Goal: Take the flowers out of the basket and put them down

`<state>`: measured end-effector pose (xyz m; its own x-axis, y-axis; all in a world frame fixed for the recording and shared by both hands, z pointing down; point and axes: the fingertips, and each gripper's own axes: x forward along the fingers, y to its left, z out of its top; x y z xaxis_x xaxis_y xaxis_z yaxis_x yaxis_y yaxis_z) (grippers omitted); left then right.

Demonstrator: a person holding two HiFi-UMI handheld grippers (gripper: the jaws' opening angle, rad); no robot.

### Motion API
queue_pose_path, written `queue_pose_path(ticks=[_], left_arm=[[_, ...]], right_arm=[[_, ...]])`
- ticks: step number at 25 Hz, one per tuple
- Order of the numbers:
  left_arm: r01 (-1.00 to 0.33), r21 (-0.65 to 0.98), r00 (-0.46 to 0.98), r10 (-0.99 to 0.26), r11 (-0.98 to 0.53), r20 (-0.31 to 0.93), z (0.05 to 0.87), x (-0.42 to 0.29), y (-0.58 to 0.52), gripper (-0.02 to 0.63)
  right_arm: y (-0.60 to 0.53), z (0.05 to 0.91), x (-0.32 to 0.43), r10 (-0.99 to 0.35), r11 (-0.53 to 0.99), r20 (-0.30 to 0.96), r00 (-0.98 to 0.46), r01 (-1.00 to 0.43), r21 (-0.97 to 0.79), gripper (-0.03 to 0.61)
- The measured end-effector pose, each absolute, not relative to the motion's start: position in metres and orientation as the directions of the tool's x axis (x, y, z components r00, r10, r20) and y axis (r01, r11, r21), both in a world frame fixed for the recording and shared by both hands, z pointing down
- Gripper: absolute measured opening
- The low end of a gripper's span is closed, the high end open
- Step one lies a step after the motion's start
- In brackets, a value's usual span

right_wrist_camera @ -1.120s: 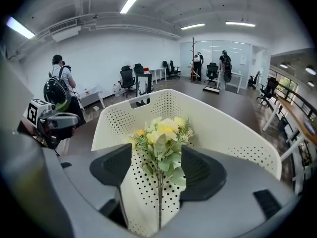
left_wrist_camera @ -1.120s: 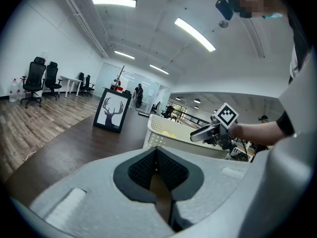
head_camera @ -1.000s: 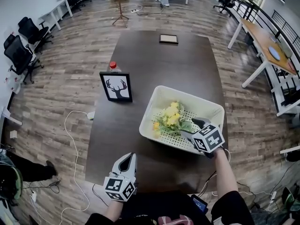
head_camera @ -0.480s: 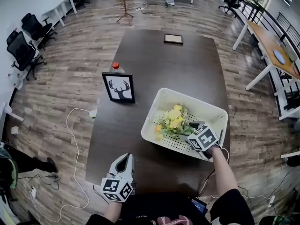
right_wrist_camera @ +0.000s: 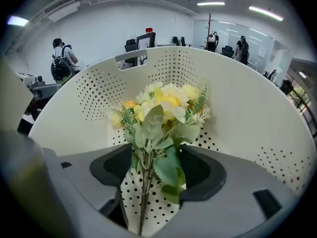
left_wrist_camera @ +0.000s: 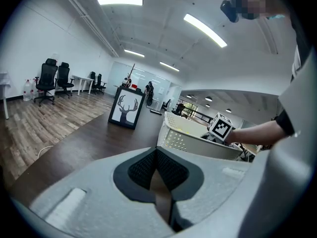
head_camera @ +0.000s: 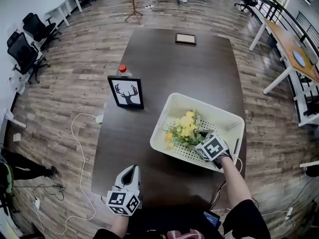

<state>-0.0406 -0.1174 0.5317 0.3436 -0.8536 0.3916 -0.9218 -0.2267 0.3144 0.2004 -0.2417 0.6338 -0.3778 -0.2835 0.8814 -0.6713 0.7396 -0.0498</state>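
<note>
Flowers (right_wrist_camera: 163, 108) lie in the basket (right_wrist_camera: 247, 113), their stems running between your right tongs (right_wrist_camera: 156, 175), which stand wide with the pads off them. Your left tongs (left_wrist_camera: 157, 155) are closed on nothing at the near edge of the table (head_camera: 129, 133). The basket sits to their right, and a deer picture (head_camera: 125, 92) stands farther ahead.

I see yellow-and-cream flowers (head_camera: 185, 127) with green leaves, in a cream dot-perforated plastic basket (head_camera: 199, 101) on the dark brown wooden desk (head_camera: 164, 68).

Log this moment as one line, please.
right gripper: open, flowers between jaws | flowers: in basket | left gripper: shut, empty
</note>
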Motion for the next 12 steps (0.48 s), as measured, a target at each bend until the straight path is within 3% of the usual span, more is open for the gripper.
queue_pose_path(ticks=[9,12], left_arm=[[-0.925,0.308,0.338,-0.852,-0.222,0.4,0.534,-0.043,-0.119,0.008],[-0.927,0.308,0.334,-0.849,-0.216,0.409,0.537,-0.045,-0.12,0.008]], right_arm=[[-0.24,0.651,0.2,-0.246,0.747,0.905,-0.347,-0.663,-0.051,0.318],[-0.24,0.656,0.199,-0.243,0.752,0.908,-0.341,-0.658,-0.046,0.288]])
